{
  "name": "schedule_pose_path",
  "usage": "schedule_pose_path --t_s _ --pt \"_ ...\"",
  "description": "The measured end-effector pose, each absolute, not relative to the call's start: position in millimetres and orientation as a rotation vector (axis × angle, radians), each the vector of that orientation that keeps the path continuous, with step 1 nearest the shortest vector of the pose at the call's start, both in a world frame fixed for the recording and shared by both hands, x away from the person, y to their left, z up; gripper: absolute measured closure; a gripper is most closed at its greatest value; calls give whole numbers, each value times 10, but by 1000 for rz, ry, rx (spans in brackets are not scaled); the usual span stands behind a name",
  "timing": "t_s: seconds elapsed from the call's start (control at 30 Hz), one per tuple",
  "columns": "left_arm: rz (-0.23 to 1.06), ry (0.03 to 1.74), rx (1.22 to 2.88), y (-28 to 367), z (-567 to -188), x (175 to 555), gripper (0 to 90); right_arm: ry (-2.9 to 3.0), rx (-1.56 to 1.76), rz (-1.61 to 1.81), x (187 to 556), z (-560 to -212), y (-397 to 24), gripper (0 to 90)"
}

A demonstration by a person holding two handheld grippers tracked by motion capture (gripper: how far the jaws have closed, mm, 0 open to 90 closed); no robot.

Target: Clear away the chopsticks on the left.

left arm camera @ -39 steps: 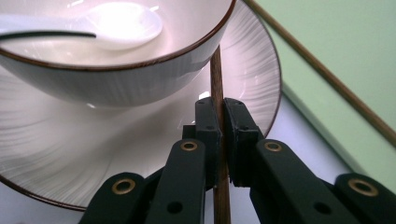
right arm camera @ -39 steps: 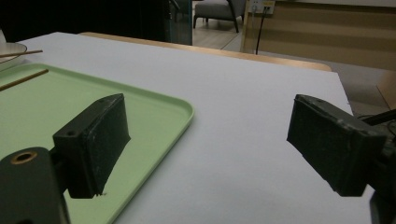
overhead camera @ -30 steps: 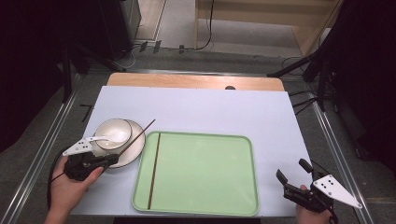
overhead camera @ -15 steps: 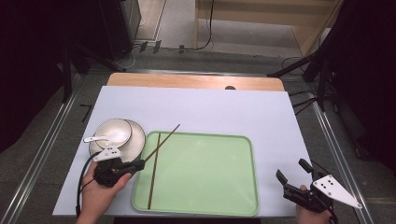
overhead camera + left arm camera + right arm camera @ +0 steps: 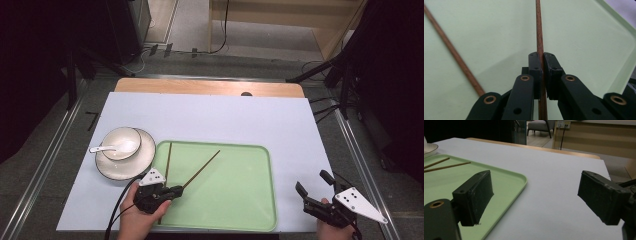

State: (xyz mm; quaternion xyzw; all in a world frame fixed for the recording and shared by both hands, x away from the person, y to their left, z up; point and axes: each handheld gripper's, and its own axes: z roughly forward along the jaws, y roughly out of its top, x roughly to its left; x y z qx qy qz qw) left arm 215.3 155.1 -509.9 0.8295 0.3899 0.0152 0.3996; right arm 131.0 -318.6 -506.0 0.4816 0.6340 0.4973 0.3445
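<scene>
The left gripper [image 5: 175, 190] was clamped on a chopstick [image 5: 539, 37] above the tray's [image 5: 260, 150] left edge. The right gripper [image 5: 315, 186] stood apart, jaws wide, beside the tray's right rim.

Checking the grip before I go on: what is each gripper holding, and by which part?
The left gripper is shut on a chopstick near its lower end, over the green tray. The right gripper is open, holding nothing.

Table evenly lit, surroundings dark; soft shadows; close-up views slightly blurred.
</scene>
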Motion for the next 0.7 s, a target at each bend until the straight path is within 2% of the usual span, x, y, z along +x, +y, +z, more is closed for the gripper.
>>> schedule_pose_path --t_s 0.5,0.53,0.63,0.7 --pt "45 1002 2133 1393 -5184 2086 846 1644 1251 1293 1309 -5057 -3193 131" --pt "36 1004 2133 1393 -5188 2090 836 1644 1252 1293 1309 -5057 -3193 131" --pt "32 1006 2113 1396 -5177 2103 709 1645 1249 1292 1309 -5056 -3192 131" --pt "50 1005 2096 1393 -5140 2126 743 1640 1251 1294 1308 -5054 -3196 131"
